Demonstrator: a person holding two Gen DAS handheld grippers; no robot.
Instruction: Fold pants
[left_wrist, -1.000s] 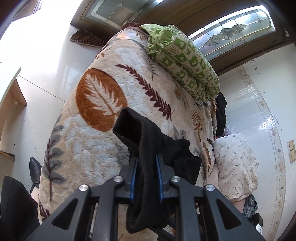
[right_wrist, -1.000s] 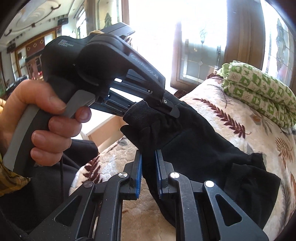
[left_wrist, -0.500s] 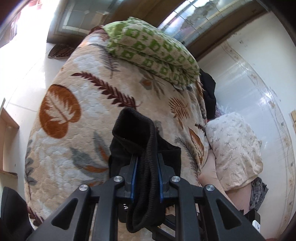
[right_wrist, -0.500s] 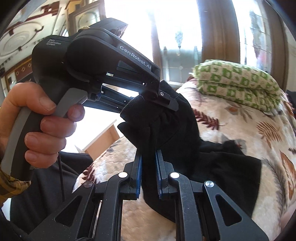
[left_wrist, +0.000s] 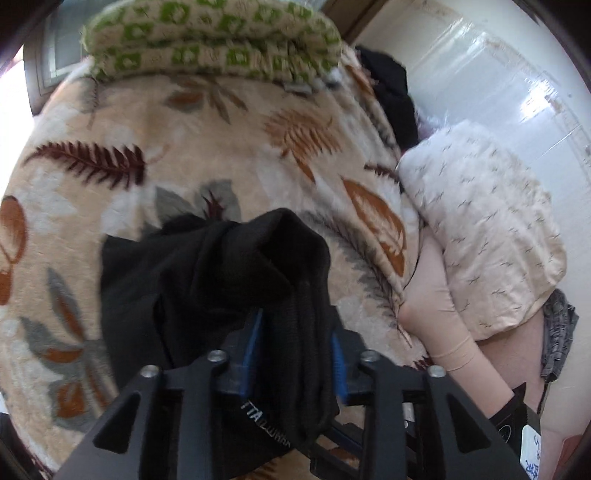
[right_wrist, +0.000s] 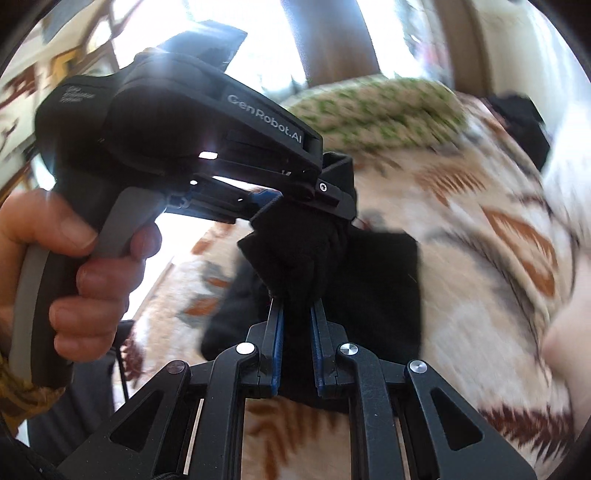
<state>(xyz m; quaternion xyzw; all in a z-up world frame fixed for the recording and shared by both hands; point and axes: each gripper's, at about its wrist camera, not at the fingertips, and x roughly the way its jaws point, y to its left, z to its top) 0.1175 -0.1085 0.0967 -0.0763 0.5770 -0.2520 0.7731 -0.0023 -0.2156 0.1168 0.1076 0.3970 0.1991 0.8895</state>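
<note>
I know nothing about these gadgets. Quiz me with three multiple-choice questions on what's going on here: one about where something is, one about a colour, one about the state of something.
1. Where does the green-patterned folded quilt lie?
A. at the far end of the leaf-print blanket
B. on the floor
C. under the pants

2. What colour are the pants?
A. white
B. black
C. red

3. How do the left gripper and the right gripper stand?
A. both wide open, holding nothing
B. only one holds cloth
C. both shut on the pants

Answers: 1 A, the quilt sits on the blanket's far end, beyond the pants. 2 B, the cloth is black in both views. 3 C, each wrist view shows black fabric pinched between that gripper's blue pads.
</note>
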